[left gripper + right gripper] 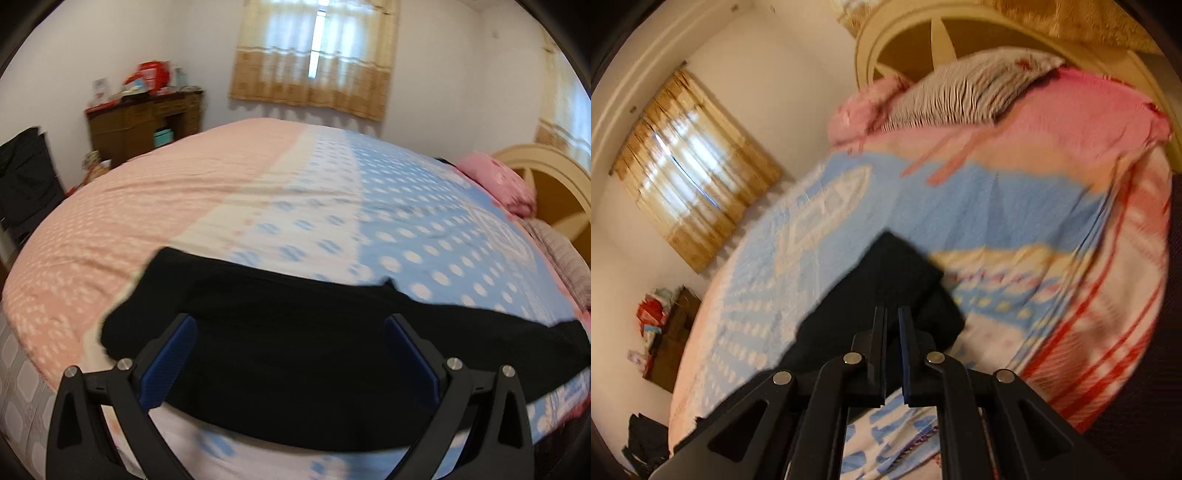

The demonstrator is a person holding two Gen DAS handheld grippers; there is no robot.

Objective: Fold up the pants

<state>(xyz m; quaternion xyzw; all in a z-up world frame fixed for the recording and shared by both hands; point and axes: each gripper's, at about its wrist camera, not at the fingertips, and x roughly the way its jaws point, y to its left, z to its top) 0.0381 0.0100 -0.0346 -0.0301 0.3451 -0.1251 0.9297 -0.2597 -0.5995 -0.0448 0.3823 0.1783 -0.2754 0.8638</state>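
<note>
Black pants (pixel 332 369) lie in a flat band across the near edge of the bed, on a sheet (pixel 184 206) patterned in pink and blue. My left gripper (pixel 290 325) hovers over them, open wide, its blue pads (pixel 170 362) on either side with nothing gripped. In the right wrist view the pants (pixel 897 269) bunch into a raised fold at the tips of my right gripper (pixel 893 310), which is shut on the dark cloth. That view is tilted and blurred.
Pink pillows (pixel 498 184) and a striped pillow (pixel 967 92) lie against the cream headboard (pixel 554 177). A wooden desk (pixel 147 122) with clutter stands at the far left wall. Dark clothes (pixel 26 177) hang at the left. A curtained window (pixel 314 59) is behind the bed.
</note>
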